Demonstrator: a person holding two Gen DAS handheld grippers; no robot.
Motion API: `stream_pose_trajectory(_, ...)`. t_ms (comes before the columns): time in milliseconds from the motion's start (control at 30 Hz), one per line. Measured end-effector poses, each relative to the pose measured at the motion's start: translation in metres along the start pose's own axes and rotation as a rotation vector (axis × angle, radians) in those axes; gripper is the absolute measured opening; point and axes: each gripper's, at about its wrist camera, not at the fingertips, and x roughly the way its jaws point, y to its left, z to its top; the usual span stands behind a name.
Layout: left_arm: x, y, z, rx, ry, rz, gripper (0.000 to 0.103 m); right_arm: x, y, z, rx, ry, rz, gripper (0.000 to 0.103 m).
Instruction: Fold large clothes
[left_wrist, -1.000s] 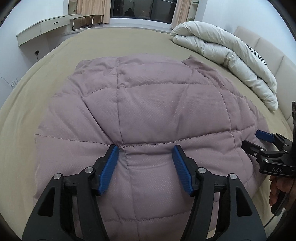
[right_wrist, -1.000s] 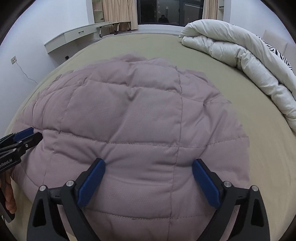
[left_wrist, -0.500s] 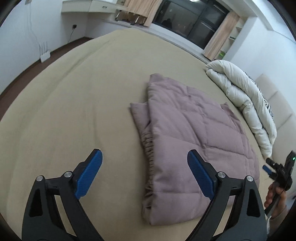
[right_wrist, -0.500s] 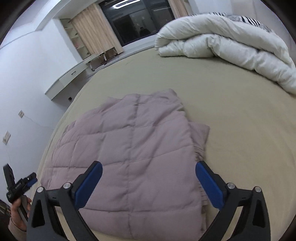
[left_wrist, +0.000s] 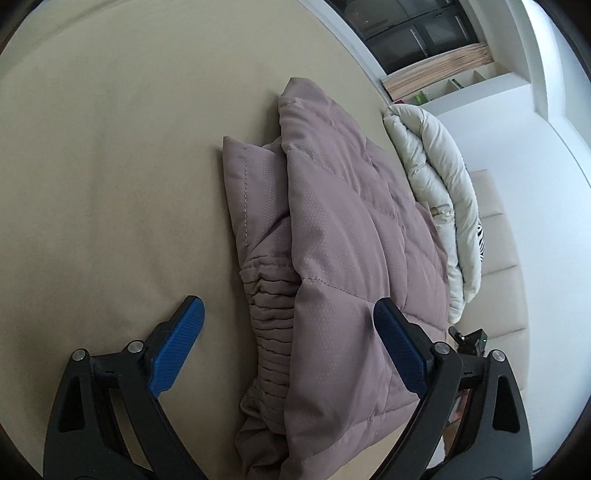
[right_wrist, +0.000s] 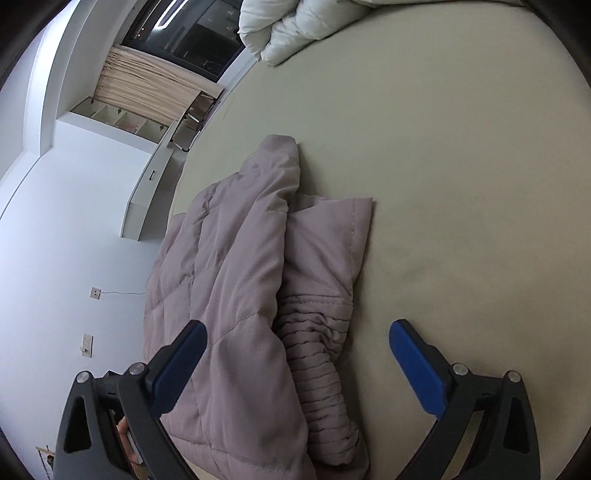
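Observation:
A mauve quilted jacket (left_wrist: 343, 229) lies folded on the beige bed (left_wrist: 110, 184). My left gripper (left_wrist: 288, 310) is open and hovers low over the jacket's left side. A sleeve with a ribbed cuff (left_wrist: 269, 295) lies between its blue pads, and neither pad presses on it. In the right wrist view the same jacket (right_wrist: 229, 277) shows its right side. My right gripper (right_wrist: 297, 328) is open there, straddling the other ribbed cuff (right_wrist: 317, 332) without gripping it. A small part of the right gripper (left_wrist: 471, 339) peeks out past the jacket's far edge.
A rolled white duvet (left_wrist: 436, 177) lies along the padded headboard (left_wrist: 498, 240) and shows again as the duvet (right_wrist: 295, 29). A wall desk (right_wrist: 155, 177), curtains and a dark window stand beyond the bed. Bare sheet (right_wrist: 461, 184) spreads outward from the jacket.
Both grippers left the jacket's near hem, swung out to its two sides and rolled. The left jaws spread wider. The jacket lies still, now seen edge-on with its sleeves showing.

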Motion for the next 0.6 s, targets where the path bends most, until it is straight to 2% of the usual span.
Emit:
stream_pose_trajectory(133, 0.008, 0.012, 0.011, -0.033, 0.009, -0.065, 0.093, 0.014, -0.002, 0.008, 0.003, 0.030, 0.067, 0.101)
stream_pose_trajectory(167, 0.011, 0.013, 0.014, -0.035, 0.014, -0.076, 0.093, 0.018, -0.001, 0.010, 0.000, 0.041, 0.086, 0.093)
stream_pose_trajectory(200, 0.012, 0.014, 0.017, -0.036, 0.016, -0.085, 0.093, 0.023, 0.000, 0.011, 0.000, 0.062, 0.104, 0.091)
stream_pose_trajectory(367, 0.023, 0.022, 0.035, -0.081, 0.016, -0.142, 0.093, 0.041, 0.013, 0.011, -0.054, 0.134, 0.147, 0.090)
stream_pose_trajectory(600, 0.047, 0.018, 0.057, -0.076, 0.041, -0.118, 0.091, 0.053, 0.019, 0.008, -0.076, 0.176, 0.187, 0.090)
